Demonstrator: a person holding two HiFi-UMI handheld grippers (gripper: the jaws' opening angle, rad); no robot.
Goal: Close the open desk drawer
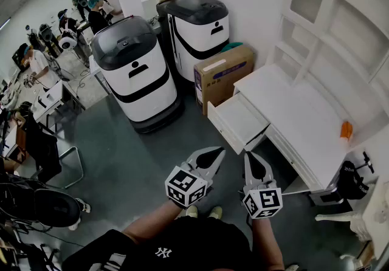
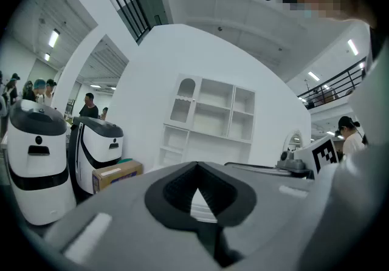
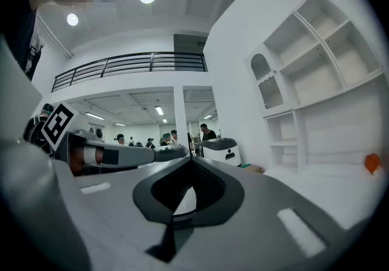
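the drawer (image 1: 240, 120) stands pulled out from the front of the white desk (image 1: 307, 112), just beside a cardboard box (image 1: 222, 74). the left tongs (image 1: 219, 152) and right tongs (image 1: 248, 157) are both pressed together on nothing, side by side over the floor, near the drawer but apart from it.

L gripper (image 1: 214, 154), R gripper (image 1: 251, 159): jaws closed, empty.

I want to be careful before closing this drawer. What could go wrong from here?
1. The open white desk drawer stands apart from the shut left tongs and shut right tongs; their narrow tips might slip off its front.
2. A push at one corner might skew and jam it beside the brown cardboard box.
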